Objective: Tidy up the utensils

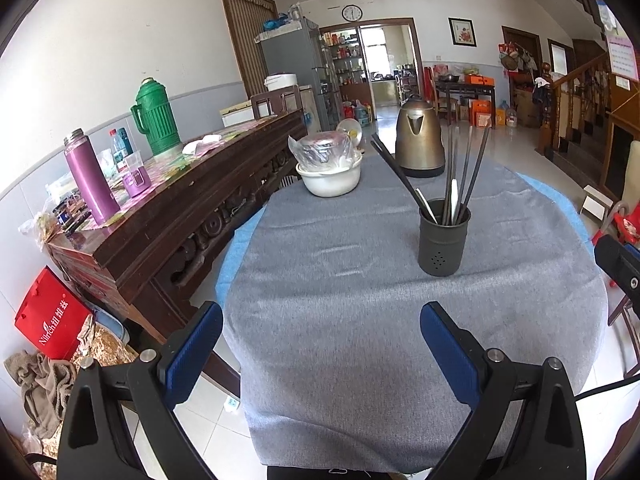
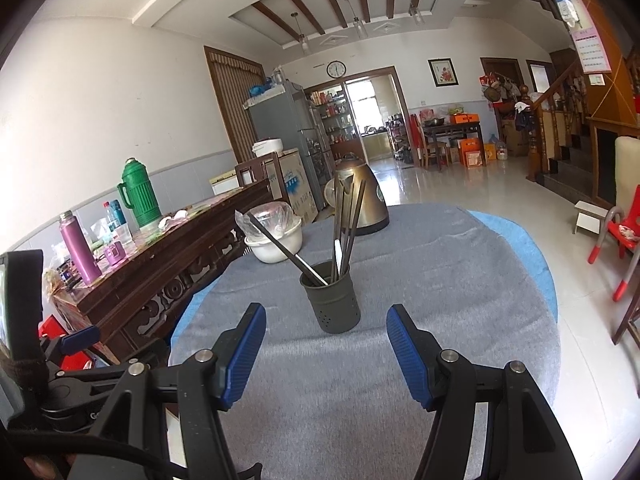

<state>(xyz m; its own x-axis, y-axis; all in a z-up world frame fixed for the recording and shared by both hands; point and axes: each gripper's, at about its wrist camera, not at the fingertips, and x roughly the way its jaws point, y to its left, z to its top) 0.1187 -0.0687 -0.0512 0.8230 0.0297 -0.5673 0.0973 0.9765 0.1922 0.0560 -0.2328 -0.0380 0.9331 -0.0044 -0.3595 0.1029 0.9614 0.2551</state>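
A dark utensil cup (image 1: 443, 239) (image 2: 332, 299) stands on the grey cloth of the round table (image 1: 340, 280) (image 2: 440, 280). Several dark chopsticks (image 1: 466, 172) (image 2: 349, 220) and two white utensils (image 1: 454, 200) (image 2: 338, 258) stick out of it. My left gripper (image 1: 320, 316) is open over the near part of the cloth, short of the cup, with nothing between its blue pads. My right gripper (image 2: 326, 316) is open too, its fingers either side of the cup's base in view and apart from it. The left gripper's body (image 2: 24, 320) shows at the right wrist view's left edge.
A brass kettle (image 1: 420, 140) (image 2: 362, 200) and a white bowl with a bagged pot (image 1: 330, 168) (image 2: 274, 236) stand at the table's far side. A wooden sideboard (image 1: 160, 208) (image 2: 160, 272) with flasks runs along the left. A red child's chair (image 2: 616, 240) stands on the right.
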